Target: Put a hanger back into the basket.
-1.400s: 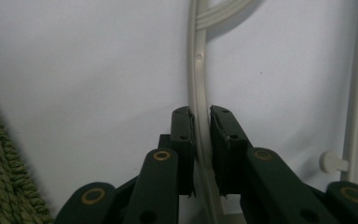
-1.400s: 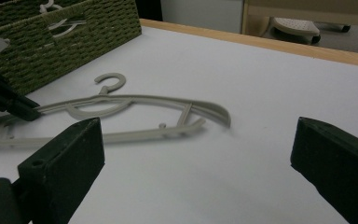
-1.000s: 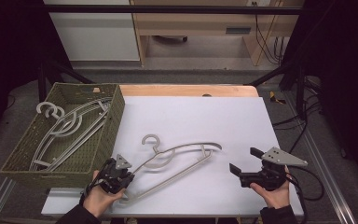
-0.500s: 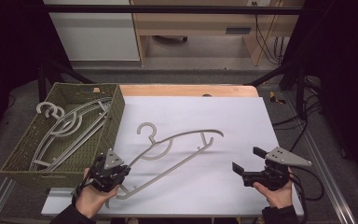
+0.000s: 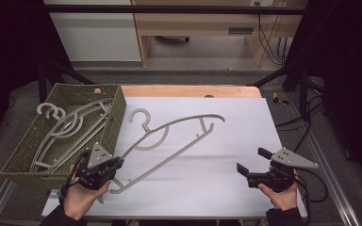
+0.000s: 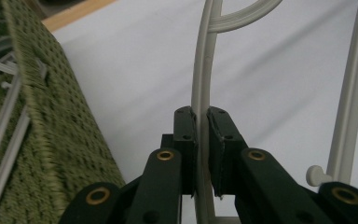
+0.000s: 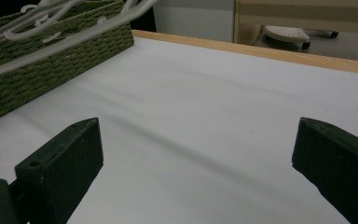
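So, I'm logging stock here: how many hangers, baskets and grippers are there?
Hangers: 3, one held, two in the basket
Baskets: 1
Grippers: 2, left gripper, right gripper
Total: 6

Left claw [image 5: 115, 165] at seven o'clock grips a pale grey plastic hanger [image 5: 169, 141] beside a green woven basket [image 5: 115, 110].

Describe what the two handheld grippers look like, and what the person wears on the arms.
Both grippers are black, with two flat, blocky jaws on hinged links fastened by brass-coloured rivets. The left gripper and the right gripper each carry a grey three-cornered plate on top. Black cables loop out behind the right one. Dark sleeves cover the forearms to the wrists.
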